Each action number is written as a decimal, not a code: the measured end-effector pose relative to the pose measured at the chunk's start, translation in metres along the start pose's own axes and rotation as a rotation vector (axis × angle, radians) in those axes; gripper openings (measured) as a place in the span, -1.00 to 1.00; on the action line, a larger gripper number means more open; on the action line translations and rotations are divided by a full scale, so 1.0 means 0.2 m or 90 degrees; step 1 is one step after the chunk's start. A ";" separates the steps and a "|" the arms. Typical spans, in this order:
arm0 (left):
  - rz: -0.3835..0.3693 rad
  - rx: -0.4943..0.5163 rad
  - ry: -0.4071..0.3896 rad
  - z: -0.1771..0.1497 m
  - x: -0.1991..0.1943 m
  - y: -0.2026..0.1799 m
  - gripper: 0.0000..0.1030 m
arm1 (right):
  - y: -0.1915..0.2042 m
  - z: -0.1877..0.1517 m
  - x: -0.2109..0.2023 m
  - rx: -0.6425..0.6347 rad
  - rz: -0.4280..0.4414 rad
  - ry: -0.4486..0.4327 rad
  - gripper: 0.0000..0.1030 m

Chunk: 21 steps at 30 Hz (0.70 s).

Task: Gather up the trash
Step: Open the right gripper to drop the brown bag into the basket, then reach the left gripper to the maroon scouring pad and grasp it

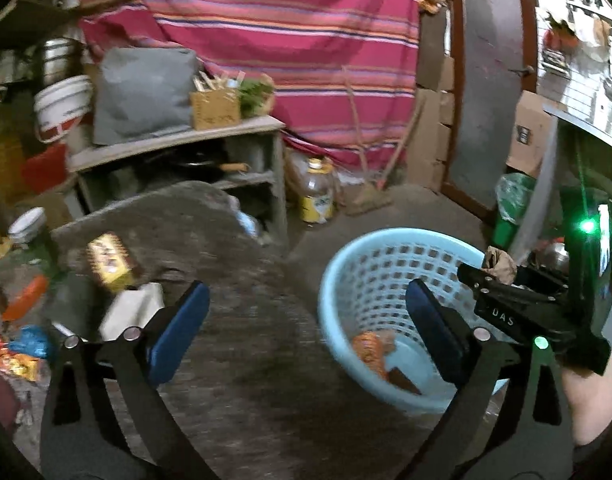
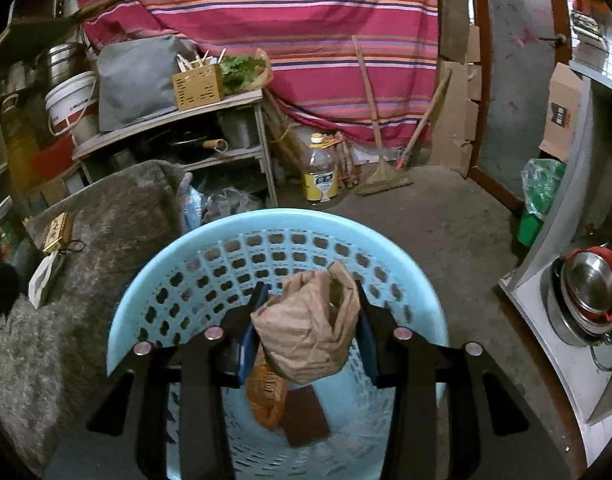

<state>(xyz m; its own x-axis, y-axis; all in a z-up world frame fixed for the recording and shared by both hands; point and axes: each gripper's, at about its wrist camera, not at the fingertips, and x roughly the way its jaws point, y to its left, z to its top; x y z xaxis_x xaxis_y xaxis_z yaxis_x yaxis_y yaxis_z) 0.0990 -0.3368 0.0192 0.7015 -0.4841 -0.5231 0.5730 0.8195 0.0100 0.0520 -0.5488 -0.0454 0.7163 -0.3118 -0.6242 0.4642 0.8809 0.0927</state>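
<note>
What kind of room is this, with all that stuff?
Probably a cluttered home storeroom or back kitchen: a shelf holding pots and buckets, a broom leaning on the wall, and a cooking-oil bottle on the concrete floor.

A striped pink cloth (image 2: 290, 40) hangs behind a grey shelf unit (image 2: 178, 120) — on its top sit a grey cushion (image 2: 134, 80) and a wooden chopstick box (image 2: 197, 87). On the floor stand a yellow-labelled oil bottle (image 2: 321, 172) and a broom (image 2: 382, 176) — near the cloth's lower edge.

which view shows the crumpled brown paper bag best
The right wrist view: the crumpled brown paper bag fills the centre, clamped in the right gripper over the blue basket. The left wrist view shows only a small brown scrap of it above the right gripper's black body at the frame's right.
</note>
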 end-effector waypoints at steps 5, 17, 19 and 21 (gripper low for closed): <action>0.041 -0.019 -0.015 0.00 -0.11 0.16 0.89 | 0.10 0.01 0.08 0.003 0.021 0.027 0.39; 0.177 -0.072 -0.072 -0.14 -0.38 0.70 0.89 | 0.48 0.04 -0.07 -0.040 0.016 -0.033 0.91; 0.211 -0.079 -0.081 -0.18 -0.42 0.80 0.89 | 0.60 0.03 -0.10 -0.057 0.049 -0.040 0.91; 0.220 -0.091 -0.062 -0.21 -0.44 0.91 0.89 | 0.70 0.02 -0.12 -0.070 0.071 -0.040 0.91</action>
<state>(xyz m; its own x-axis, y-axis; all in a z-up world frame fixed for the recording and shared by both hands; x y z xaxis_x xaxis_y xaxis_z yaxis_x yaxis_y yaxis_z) 0.1237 -0.1315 0.0312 0.8833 -0.1933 -0.4270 0.2359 0.9706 0.0485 0.1016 -0.4188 -0.0146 0.7929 -0.2277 -0.5651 0.3225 0.9438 0.0722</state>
